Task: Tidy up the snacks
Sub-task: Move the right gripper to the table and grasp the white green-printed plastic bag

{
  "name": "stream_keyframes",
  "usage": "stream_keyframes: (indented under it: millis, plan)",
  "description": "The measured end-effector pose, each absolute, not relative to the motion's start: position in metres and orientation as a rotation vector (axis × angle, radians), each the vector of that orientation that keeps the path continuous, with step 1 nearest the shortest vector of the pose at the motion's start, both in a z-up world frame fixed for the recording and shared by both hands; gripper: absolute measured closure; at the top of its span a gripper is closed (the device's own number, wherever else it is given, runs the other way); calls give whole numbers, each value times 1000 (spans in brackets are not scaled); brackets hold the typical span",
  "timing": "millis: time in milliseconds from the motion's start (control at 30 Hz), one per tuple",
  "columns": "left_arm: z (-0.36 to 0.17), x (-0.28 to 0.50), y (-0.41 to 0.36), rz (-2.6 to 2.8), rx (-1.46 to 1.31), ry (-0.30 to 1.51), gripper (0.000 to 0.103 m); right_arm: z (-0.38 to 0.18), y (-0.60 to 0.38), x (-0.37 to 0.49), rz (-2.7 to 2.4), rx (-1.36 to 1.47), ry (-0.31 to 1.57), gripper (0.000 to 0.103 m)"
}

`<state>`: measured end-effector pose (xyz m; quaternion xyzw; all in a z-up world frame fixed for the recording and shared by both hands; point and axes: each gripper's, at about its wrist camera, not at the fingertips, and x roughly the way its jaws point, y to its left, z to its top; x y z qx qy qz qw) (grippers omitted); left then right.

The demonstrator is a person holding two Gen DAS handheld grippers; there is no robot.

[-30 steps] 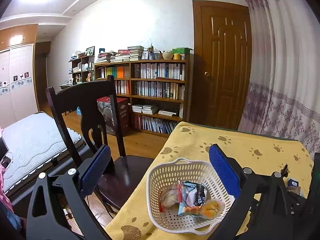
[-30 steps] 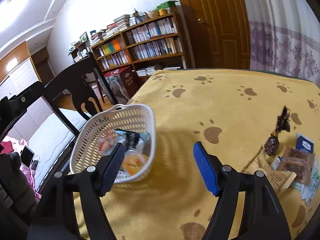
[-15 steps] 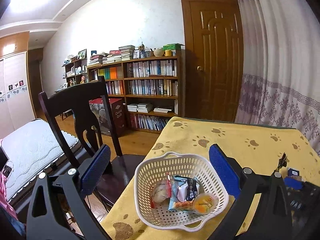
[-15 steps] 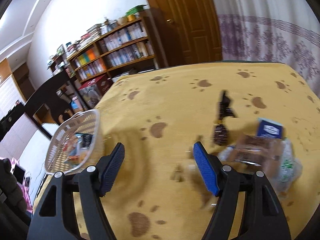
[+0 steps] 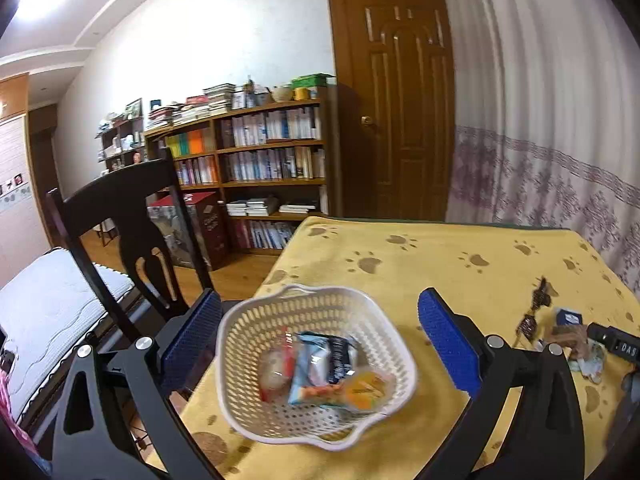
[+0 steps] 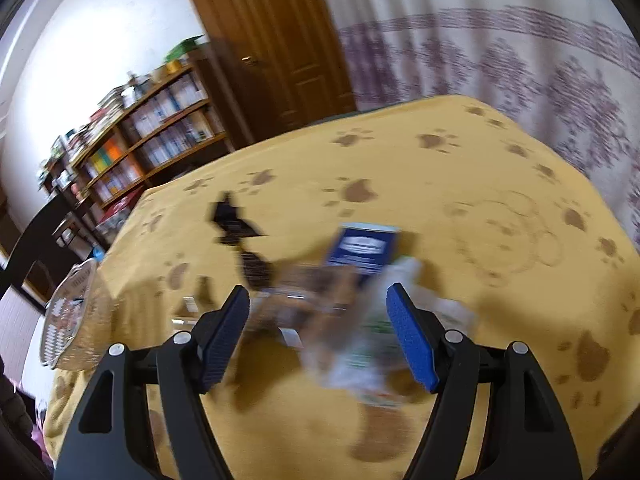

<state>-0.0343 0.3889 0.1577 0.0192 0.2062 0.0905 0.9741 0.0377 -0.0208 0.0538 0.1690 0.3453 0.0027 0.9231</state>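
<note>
My left gripper gapes wide around the basket at the tabletop's left edge; my right gripper spreads wide over blurred snacks.

Ahead of the left claw: bookshelf, brown door. Off to its left: dark chair, mattress. To its right: patterned curtain.

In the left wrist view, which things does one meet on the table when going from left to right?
White basket holding snack packets → dark twisted-wrapper candy → small blue packet → brown snack pack → the right gripper's black body at the far right edge.
</note>
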Motion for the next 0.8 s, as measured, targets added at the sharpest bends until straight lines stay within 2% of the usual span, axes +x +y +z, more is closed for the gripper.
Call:
stream_keyframes:
  millis: [167, 300, 467, 533, 800]
  plan:
    - [150, -33, 367, 115, 59, 434, 3, 42, -62, 28, -58, 393, 719, 31]
    - [144, -33, 351, 55, 72, 458, 3, 33, -73, 25, -52, 414, 742, 26]
    - [135, -32, 336, 19, 92, 478, 3, 15, -65, 32, -21, 391, 808, 22]
    - [134, -32, 335, 13, 95, 483, 3, 11, -61, 35, -15, 384, 822, 17]
    - [129, -29, 333, 6, 96, 498, 3, 7, -38, 58, -25, 290, 853, 15]
